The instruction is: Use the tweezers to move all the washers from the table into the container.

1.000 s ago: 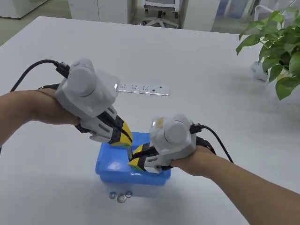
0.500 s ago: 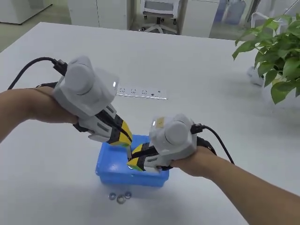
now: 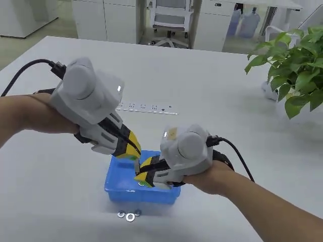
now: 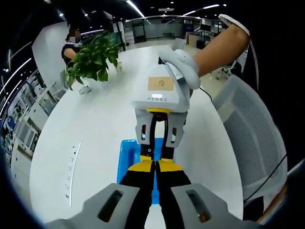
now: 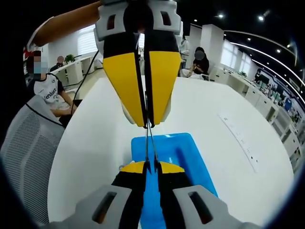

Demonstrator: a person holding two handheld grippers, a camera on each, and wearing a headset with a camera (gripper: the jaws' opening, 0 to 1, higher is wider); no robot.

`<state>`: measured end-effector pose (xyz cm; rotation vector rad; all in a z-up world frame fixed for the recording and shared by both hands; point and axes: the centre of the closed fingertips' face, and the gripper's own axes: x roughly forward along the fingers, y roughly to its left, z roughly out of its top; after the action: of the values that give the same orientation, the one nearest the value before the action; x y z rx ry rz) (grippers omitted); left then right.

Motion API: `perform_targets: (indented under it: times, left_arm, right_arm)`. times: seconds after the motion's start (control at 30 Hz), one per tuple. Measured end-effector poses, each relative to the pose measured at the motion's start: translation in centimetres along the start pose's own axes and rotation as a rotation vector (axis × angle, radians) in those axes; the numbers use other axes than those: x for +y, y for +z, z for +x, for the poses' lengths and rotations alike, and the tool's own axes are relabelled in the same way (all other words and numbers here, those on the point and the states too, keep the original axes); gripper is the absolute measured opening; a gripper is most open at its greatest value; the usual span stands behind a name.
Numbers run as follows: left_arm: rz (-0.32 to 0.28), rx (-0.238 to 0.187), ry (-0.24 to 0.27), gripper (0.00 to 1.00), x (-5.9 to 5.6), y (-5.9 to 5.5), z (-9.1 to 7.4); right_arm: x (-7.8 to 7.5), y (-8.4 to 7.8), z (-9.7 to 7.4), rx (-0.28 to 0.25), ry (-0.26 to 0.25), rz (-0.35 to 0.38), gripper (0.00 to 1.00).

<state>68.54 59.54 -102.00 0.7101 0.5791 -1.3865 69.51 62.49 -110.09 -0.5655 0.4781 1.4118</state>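
Note:
Thin metal tweezers [image 5: 148,143] run between the two grippers above the blue container [image 3: 117,185]. My left gripper [image 3: 132,153] comes down from the upper left, jaws shut on one end of the tweezers. Facing it from the right, my right gripper [image 3: 142,174] is shut on the other end. In the right gripper view my own yellow tips [image 5: 151,167] pinch the tweezers over the container [image 5: 190,157]. A small cluster of metal washers [image 3: 129,216] lies on the white table just in front of the container's near wall.
A white power strip [image 3: 144,108] lies behind the grippers. A potted plant [image 3: 292,65] stands at the table's far right. Black cables trail from both grippers. An office chair [image 3: 169,15] stands beyond the far edge.
The head camera has tilted, so the whole scene sits a little lower. Both grippers stay shut, tip to tip over the container, with hardly any movement.

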Motion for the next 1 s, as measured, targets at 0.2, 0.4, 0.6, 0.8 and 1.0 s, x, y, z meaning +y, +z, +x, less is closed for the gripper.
perform_targets:
  times: [0.2,0.4,0.6,0.8,1.0]
  left_arm:
    - [0.005,0.002,0.010,0.05,-1.0,0.2,-0.7]
    - [0.006,0.006,0.014,0.05,-2.2,0.0,-1.2]
    - [-0.001,0.022,0.009,0.05,-3.3,-0.8,-1.3]
    - [-0.005,0.032,0.003,0.05,-4.1,-1.5,-1.3]
    - [-0.015,0.033,-0.002,0.05,-4.7,-2.2,-0.9]
  right_arm:
    - [1.0,0.7,-0.3,0.002,0.000,-0.017,0.11]
    - [2.3,1.0,-0.1,0.007,0.006,-0.032,0.11]
    - [3.5,1.0,0.5,0.012,0.018,-0.040,0.11]
    - [4.5,0.9,1.3,0.012,0.029,-0.048,0.11]
    - [5.1,0.5,1.9,0.015,0.040,-0.049,0.11]
